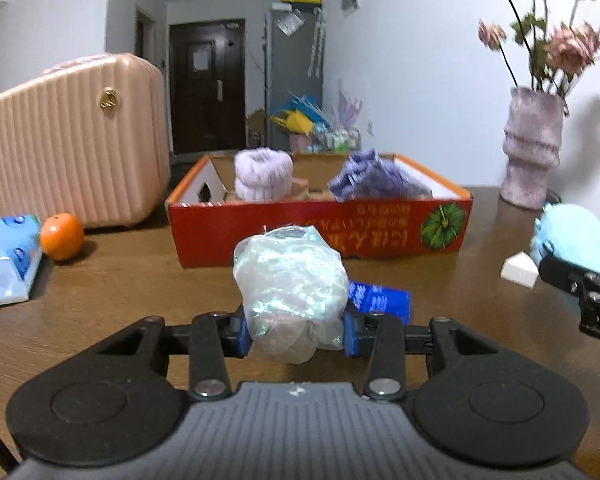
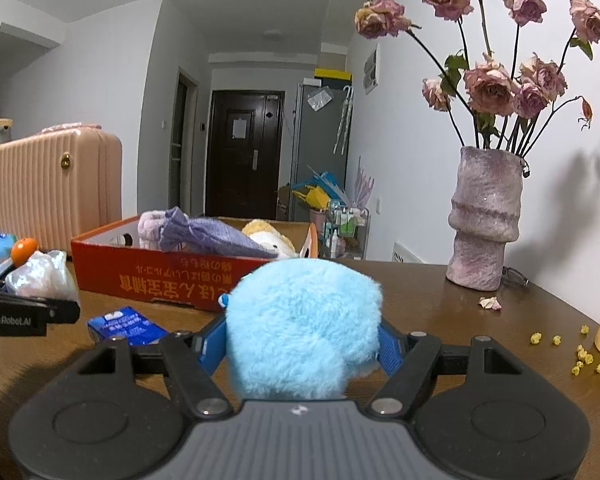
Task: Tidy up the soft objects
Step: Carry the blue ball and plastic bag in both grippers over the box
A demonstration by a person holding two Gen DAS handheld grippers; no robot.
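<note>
While left gripper [image 1: 296,330] pinches plastic bundle [image 1: 290,280], right gripper [image 2: 300,344] clamps blue plush [image 2: 304,320] before box rim [image 1: 320,200].

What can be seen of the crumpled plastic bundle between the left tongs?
The plastic bundle is a crumpled, translucent wad of thin film with a pearly, iridescent sheen, roughly ball-shaped, with a twisted tuft on top. The left tongs clamp its lower part between blue pads, one on each side. It appears lifted clear of the brown table, in front of the red cardboard box. The right wrist view shows it at the far left, near that box's corner.
</note>
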